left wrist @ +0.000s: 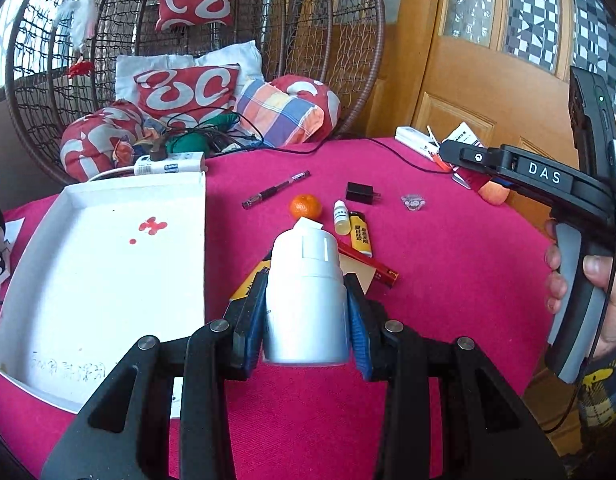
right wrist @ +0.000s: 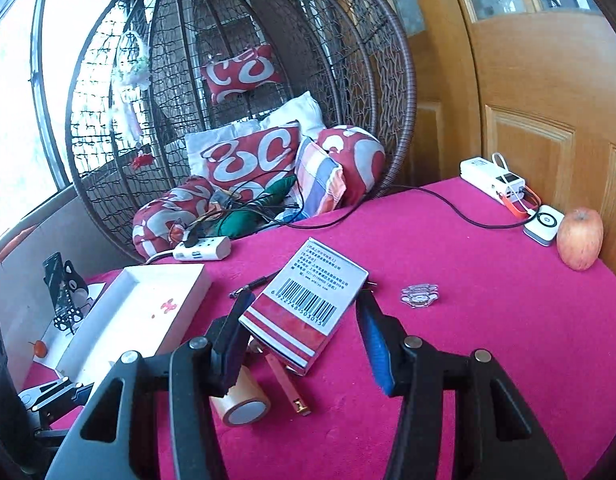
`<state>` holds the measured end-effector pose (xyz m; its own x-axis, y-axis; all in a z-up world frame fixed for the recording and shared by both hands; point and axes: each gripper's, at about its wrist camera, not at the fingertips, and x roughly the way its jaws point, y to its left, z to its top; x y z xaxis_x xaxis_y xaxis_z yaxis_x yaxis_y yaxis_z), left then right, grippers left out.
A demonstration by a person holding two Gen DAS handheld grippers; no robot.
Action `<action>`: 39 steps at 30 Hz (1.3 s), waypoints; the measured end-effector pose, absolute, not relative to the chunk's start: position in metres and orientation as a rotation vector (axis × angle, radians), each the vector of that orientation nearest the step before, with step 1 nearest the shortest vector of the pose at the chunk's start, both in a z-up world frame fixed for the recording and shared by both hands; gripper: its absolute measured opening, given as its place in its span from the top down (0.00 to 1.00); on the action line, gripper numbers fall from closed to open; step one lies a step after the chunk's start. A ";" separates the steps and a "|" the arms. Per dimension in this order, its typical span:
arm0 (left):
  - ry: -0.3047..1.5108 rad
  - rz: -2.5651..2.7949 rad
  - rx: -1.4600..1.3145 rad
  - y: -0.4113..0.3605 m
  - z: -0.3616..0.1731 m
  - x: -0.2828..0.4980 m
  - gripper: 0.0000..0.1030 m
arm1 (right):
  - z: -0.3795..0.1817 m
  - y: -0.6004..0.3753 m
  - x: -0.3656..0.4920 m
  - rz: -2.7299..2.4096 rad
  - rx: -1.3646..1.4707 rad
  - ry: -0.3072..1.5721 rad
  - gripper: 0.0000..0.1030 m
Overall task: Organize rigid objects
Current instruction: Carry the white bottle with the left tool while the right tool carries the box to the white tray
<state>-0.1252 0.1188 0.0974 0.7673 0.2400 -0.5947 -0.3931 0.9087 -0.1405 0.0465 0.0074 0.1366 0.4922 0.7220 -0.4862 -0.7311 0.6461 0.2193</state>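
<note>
My left gripper is shut on a white plastic bottle, held upright above the pink tablecloth. Just left of it lies an open white tray, bare but for a few red specks. My right gripper is shut on a red-and-white box with a barcode, which sits tilted between the blue pads, off the table. From the left wrist view the right gripper hangs at the far right with a hand on its handle.
Loose on the cloth lie a pen, tangerine, dropper bottle, yellow lighter, black charger, clear trinket, tan cylinder and red stick. An apple, power bank and cable sit far right.
</note>
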 end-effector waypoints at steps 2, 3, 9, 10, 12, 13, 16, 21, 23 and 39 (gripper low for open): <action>0.590 0.363 -0.273 0.123 0.100 -0.132 0.65 | 0.138 0.010 0.041 0.899 -0.026 0.576 0.50; 0.582 0.371 -0.278 0.126 0.101 -0.135 0.65 | 0.140 0.013 0.038 0.906 -0.031 0.572 0.50; 0.544 0.430 -0.304 0.143 0.105 -0.157 0.65 | 0.149 0.025 0.022 0.939 -0.060 0.549 0.50; 0.539 0.441 -0.308 0.145 0.106 -0.161 0.65 | 0.150 0.027 0.019 0.944 -0.064 0.547 0.50; 0.530 0.464 -0.323 0.152 0.106 -0.169 0.65 | 0.151 0.034 0.015 0.960 -0.077 0.546 0.49; 0.525 0.476 -0.329 0.155 0.106 -0.173 0.65 | 0.152 0.037 0.012 0.967 -0.083 0.546 0.50; 0.508 0.512 -0.337 0.163 0.108 -0.185 0.65 | 0.153 0.048 0.004 0.987 -0.104 0.543 0.49; 0.494 0.557 -0.364 0.178 0.107 -0.202 0.65 | 0.154 0.066 -0.010 1.023 -0.141 0.535 0.49; 0.491 0.575 -0.374 0.184 0.106 -0.208 0.65 | 0.156 0.073 -0.015 1.039 -0.157 0.532 0.49; 0.521 0.717 -0.423 0.264 0.103 -0.220 0.65 | 0.152 0.154 -0.066 1.201 -0.309 0.533 0.49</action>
